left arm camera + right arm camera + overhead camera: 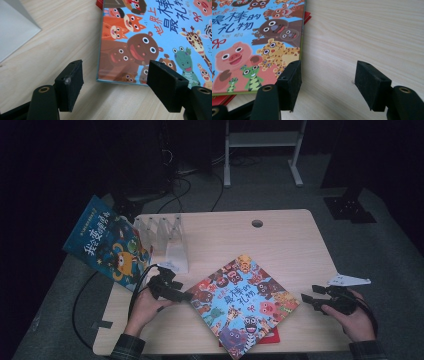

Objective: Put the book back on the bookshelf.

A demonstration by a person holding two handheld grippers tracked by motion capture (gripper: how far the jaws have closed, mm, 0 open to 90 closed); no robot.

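Two picture books can be counted for certain: one with a blue animal cover (243, 304) lying flat and skewed near the front of the counter (280, 235), and a second, darker blue book (107, 241) propped at the far left against a clear acrylic book rack (165, 239) whose slots look unfilled. A red edge (274, 338) peeks out under the flat book, so a third book may lie beneath it, though too little shows to be sure. There is one rack and two tools. The left tool (187, 296) sits at the flat book's left corner; in the left gripper view its jaws stand wide, straddling the corner of the cover (140, 47) without closing on it. The right tool (306, 300), just beside the book's right corner, is also spread wide and holds nothing; in the right gripper view one jaw lies close against the cover's edge (257, 47) and the other stands over bare wood. Judging by this, the work of lifting the flat book, likely toward the rack, is barely begun: both tools are placed, the grasp and the carrying are left.
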